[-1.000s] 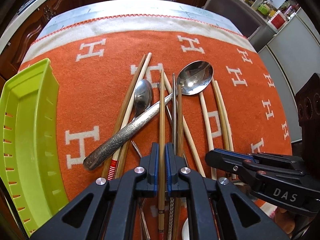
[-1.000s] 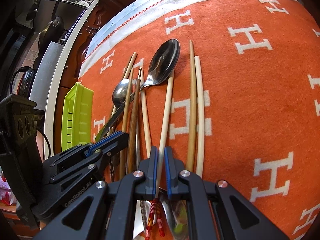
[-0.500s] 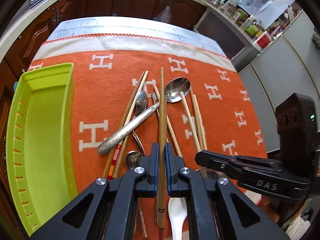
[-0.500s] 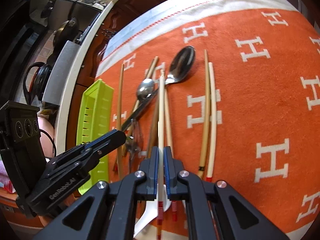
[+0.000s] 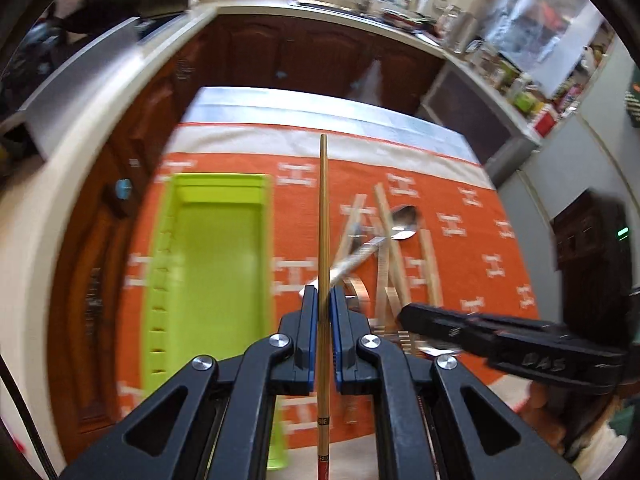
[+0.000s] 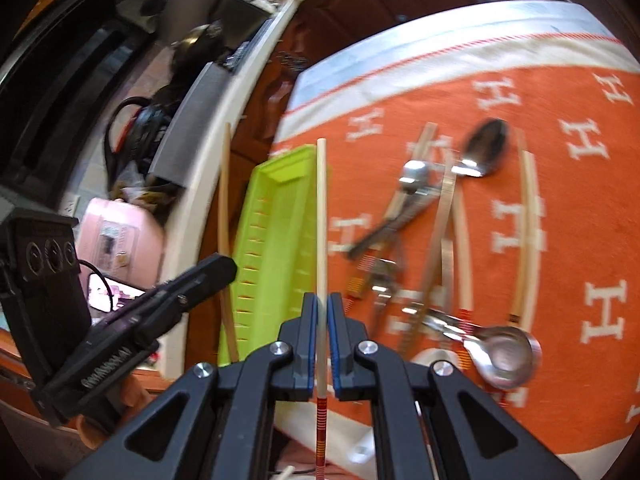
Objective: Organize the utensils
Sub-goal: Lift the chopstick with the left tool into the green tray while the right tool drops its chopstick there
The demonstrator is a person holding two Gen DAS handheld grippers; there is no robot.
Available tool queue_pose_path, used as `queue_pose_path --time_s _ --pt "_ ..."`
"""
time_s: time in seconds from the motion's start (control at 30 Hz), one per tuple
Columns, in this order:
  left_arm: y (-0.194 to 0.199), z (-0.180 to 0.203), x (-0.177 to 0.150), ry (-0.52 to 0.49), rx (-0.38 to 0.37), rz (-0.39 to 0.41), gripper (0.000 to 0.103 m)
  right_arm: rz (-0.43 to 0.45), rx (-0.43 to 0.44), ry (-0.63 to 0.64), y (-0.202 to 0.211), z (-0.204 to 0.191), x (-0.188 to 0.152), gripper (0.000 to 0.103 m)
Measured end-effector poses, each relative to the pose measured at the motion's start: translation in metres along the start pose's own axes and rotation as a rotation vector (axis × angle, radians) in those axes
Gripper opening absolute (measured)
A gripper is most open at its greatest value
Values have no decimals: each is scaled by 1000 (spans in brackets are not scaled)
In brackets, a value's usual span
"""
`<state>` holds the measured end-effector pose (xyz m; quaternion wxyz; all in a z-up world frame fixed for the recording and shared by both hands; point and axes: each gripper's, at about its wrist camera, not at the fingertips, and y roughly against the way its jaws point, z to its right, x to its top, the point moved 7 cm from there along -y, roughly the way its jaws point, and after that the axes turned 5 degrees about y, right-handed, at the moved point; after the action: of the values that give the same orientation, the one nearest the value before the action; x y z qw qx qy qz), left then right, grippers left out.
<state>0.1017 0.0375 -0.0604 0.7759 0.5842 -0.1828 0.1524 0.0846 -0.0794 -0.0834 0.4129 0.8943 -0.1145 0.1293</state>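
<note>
Now each tool carries one chopstick toward the green tray.
The left tool [image 5: 324,312] is clenched on a brown chopstick [image 5: 323,216], and the right tool [image 6: 322,316] on a pale chopstick [image 6: 321,216], both in the middle of the frame. Next, lower them into the green tray [image 5: 218,184], which looks empty. Spoons [image 6: 486,148] wait on the orange cloth [image 6: 580,232], right of the tray.

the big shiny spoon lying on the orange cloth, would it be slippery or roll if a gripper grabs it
The big spoon looks like polished metal, so flat pads would probably slip on it. Its rounded bowl may let it rock rather than roll. Its handle lies among chopsticks, so lifting it would likely disturb them.
</note>
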Motion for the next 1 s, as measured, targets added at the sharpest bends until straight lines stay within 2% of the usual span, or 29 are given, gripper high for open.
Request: queue_pose_path --time_s 0.13,0.23,0.53,0.7,0.77,0.83,1.0 --pt "-5 -37 3 23 95 7 4 -10 16 26 -22 -28 12 6" --pt "-12 -57 6 43 137 18 4 -10 24 40 -40 -44 22 6" --pt "-42 -93 16 132 104 -2 4 -48 -15 43 -96 -59 47 6" --pt "-63 -101 15 152 118 -42 4 -84 -88 73 -118 -53 48 6" --pt "-68 -103 12 169 116 -58 9 -91 -130 72 -121 -47 46 7" --pt "-73 -105 11 180 121 -63 22 -94 -157 73 -123 -42 44 7" --pt "-77 -103 7 187 131 -64 29 -120 -163 67 -120 -33 34 8"
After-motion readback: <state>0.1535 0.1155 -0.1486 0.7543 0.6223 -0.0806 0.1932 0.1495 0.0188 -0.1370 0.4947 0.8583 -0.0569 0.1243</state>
